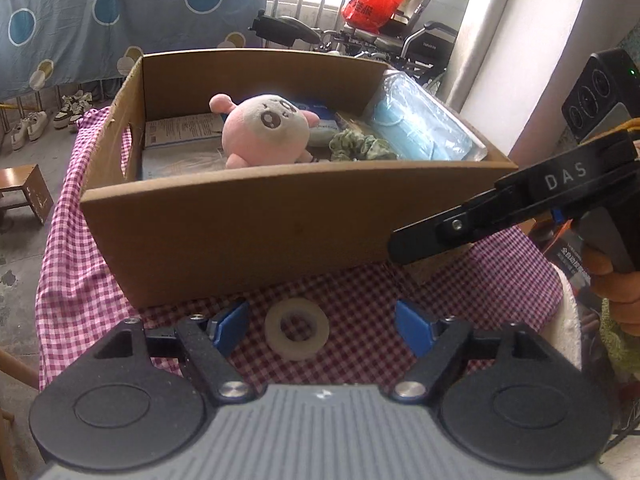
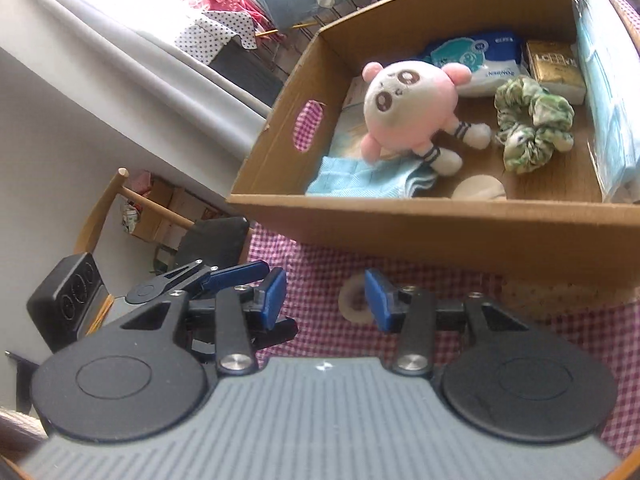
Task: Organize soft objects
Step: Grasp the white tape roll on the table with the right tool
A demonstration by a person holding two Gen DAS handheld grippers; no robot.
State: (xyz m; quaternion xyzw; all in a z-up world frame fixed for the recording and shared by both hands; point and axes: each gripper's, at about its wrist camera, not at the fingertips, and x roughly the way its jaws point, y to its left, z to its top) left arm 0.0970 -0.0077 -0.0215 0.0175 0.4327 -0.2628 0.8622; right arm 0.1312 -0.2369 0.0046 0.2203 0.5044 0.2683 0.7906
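A cream foam ring lies on the checked cloth just in front of the cardboard box. My left gripper is open and straddles the ring without touching it. My right gripper is open with nothing between its pads, and the ring shows partly behind its right pad. Inside the box are a pink plush, a green scrunchie, a light blue cloth, a cream pad and a pack of blue masks. In the left wrist view the right gripper comes in from the right, held by a hand.
Tissue packs lie at the back of the box. A cream knitted item sits on the cloth by the box's front wall. A black power strip stands on the right. The table's left edge drops to the floor, where a small wooden stool stands.
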